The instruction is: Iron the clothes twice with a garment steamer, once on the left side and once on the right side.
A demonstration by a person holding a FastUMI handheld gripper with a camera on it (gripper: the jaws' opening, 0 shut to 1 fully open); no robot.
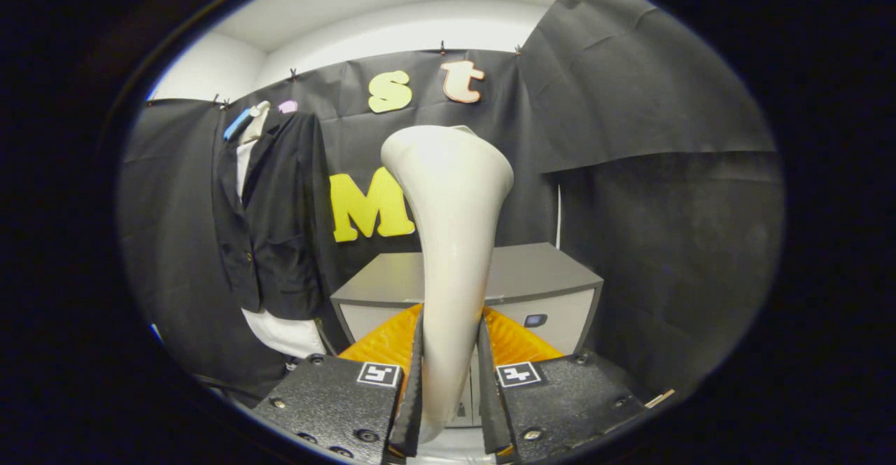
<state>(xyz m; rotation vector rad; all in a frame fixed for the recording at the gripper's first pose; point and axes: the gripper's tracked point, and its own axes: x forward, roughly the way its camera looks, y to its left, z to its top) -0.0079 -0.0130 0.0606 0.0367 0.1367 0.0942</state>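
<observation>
A cream-white garment steamer (451, 241) stands upright between my two fingers, its narrow handle pinched by both and its flared head rising above them. My gripper (450, 374) is shut on that handle. Off to the left and farther away, a black jacket (269, 220) hangs on a hanger (253, 116) against the booth wall, over a white shirt (283, 332) whose hem shows below it. The steamer head is well to the right of the jacket and apart from it.
A grey cabinet (539, 276) with a flat top stands just beyond the fingers, behind the steamer. Black cloth walls close in on the left, back and right. A cable (217, 382) runs low on the left under the clothes.
</observation>
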